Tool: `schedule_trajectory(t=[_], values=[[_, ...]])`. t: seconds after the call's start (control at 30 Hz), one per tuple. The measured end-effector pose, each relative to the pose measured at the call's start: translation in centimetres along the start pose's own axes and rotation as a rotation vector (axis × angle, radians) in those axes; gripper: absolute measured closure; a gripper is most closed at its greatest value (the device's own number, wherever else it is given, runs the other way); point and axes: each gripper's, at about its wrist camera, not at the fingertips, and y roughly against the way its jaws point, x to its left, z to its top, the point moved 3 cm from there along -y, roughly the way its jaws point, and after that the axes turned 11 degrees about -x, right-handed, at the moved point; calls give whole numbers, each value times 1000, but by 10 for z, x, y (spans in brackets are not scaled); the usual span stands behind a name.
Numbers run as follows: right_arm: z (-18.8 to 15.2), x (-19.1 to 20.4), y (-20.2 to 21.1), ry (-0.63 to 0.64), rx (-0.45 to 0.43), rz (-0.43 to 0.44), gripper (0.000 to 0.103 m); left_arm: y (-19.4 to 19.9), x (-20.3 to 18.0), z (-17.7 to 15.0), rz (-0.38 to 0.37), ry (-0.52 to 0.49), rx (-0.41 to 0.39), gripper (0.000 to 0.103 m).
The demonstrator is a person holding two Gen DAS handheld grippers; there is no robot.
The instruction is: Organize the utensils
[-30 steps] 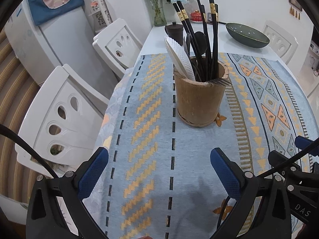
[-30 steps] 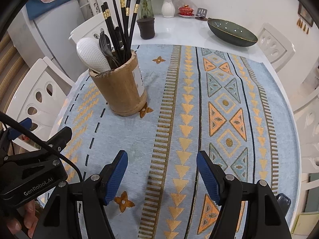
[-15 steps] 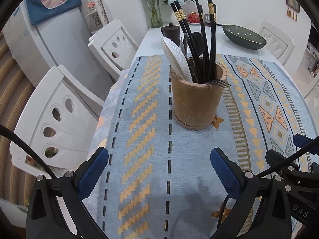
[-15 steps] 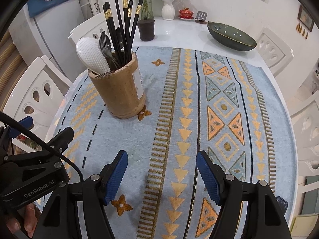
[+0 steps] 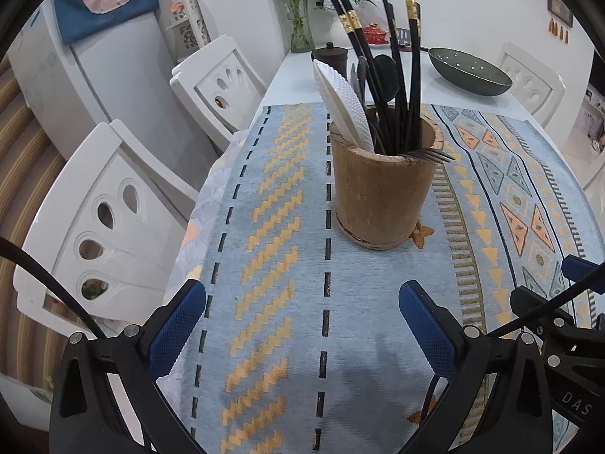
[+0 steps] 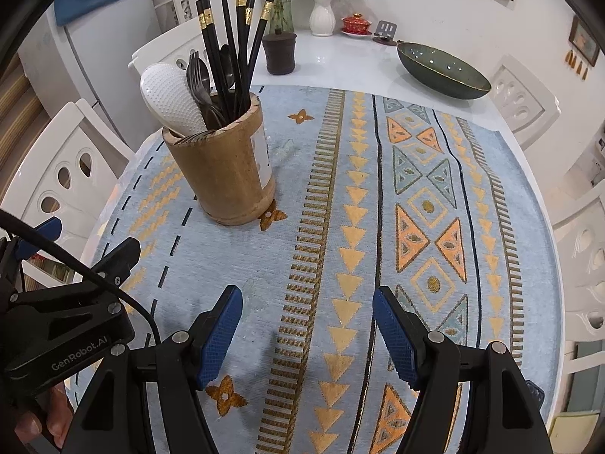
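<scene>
Nothing moved; chopsticks (image 5: 412, 64) stand upright in holder (image 5: 382, 196).

My left black claw with blue ribbed pads (image 5: 302, 331) hangs tilted downward, its jaws spread wide with nothing between them. My right black claw with blue ribbed pads (image 6: 307, 335) sits just beside it at the same downward tilt, jaws also parted and empty. My fingers (image 6: 41, 422) wrap the left claw's handle.

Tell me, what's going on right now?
Both claws, left and right, open, empty, above the cloth. Utensils all upright in the wooden holder. Nothing in the way.
</scene>
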Motion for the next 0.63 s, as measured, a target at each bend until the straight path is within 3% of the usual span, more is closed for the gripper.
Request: schedule_trajectory(t=[0.3,0.47,0.63], values=[[-3,4,-4,-1,6,8,34,-5,5,-4,31,-3,-3,0],[-6,7,-9,-8,15,15,34,-16,9,-10,52,-4,34,0],[-6,7,-11,-20,0,16,34,-7,10,-7,99,-38,-73,0]])
